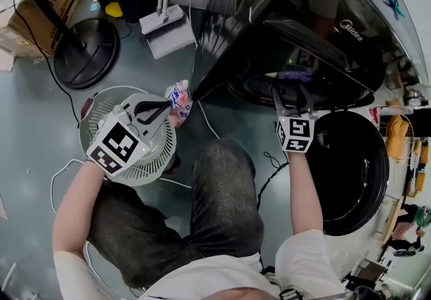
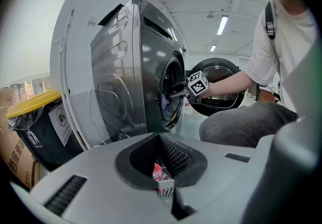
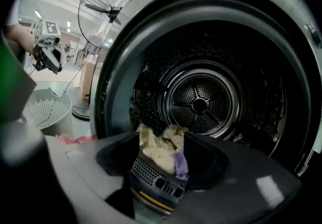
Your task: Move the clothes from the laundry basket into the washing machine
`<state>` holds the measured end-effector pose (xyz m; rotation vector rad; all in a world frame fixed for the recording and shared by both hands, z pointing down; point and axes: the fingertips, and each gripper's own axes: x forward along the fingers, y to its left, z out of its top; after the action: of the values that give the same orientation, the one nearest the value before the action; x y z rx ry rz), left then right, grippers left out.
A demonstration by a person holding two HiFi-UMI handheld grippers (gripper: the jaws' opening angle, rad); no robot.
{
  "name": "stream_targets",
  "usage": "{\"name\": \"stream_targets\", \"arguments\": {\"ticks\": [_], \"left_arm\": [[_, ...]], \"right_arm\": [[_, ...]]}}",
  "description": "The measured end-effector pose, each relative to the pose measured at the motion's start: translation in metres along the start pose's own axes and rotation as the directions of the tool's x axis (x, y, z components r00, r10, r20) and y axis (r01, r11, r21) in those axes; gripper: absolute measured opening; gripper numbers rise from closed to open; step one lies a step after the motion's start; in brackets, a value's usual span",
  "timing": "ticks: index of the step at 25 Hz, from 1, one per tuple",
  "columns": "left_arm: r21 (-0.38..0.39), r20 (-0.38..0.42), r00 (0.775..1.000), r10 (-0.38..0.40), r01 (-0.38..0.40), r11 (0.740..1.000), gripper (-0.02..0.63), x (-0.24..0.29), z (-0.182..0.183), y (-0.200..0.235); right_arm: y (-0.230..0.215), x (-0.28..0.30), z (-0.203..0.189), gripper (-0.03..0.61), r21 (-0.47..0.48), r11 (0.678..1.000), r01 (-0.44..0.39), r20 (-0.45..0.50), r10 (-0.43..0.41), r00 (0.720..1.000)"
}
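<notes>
Left tool (image 1: 167, 111) tight on pink-white cloth (image 1: 180, 100), right tool (image 1: 293, 94) spread before "Midea"-badged washing machine (image 1: 337, 42)

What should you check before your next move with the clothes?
1. Washing machine door open: ok.
2. Drum straight ahead of the right gripper: ok.
3. Cream and purple cloth between the right gripper's jaws: ok. Pinched firmly: cannot tell.
4. Left gripper shut on the small pink and white cloth: ok.
5. Laundry basket under the left gripper: ok. More clothes inside: cannot tell.
6. White cable on the floor beside the laundry basket: not ok, probably worth stepping around.
</notes>
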<state>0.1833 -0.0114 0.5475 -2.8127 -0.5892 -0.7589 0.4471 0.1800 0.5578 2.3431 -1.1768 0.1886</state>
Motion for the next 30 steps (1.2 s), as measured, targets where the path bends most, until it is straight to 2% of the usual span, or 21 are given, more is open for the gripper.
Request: {"name": "stream_targets", "arguments": {"ticks": [6,11,16,20,25,30], "left_arm": [[0.003,0.01,1.0,0.007,-0.007,1.0,0.006,-0.007,-0.002,0.0],[-0.021,0.045,0.999,0.026,-0.025,0.999,0.006,-0.016,0.004,0.007],[-0.079,0.083,0.995,0.047,-0.04,0.996,0.006,-0.026,0.01,0.016],[-0.122,0.103,0.992,0.071,-0.059,0.991,0.006,-0.035,0.011,0.019],[-0.175,0.127,0.986,0.103,-0.08,0.981,0.006,-0.05,0.016,0.021],[-0.196,0.146,0.979,0.144,-0.114,0.974,0.006,-0.063,0.013,0.021]], "right_arm": [[0.042,-0.023,0.039,0.203,0.013,0.997,-0.071,0.065,0.07,0.995],[0.077,-0.035,0.068,0.165,0.016,0.99,-0.138,0.107,0.135,0.985],[0.124,-0.038,0.096,0.138,-0.008,0.973,-0.233,0.162,0.231,0.959],[0.165,-0.035,0.116,0.119,-0.06,0.95,-0.307,0.203,0.312,0.928],[0.212,-0.024,0.145,0.038,-0.104,0.907,-0.409,0.24,0.422,0.874],[0.26,-0.022,0.179,0.011,-0.203,0.841,-0.502,0.28,0.541,0.793]]}}
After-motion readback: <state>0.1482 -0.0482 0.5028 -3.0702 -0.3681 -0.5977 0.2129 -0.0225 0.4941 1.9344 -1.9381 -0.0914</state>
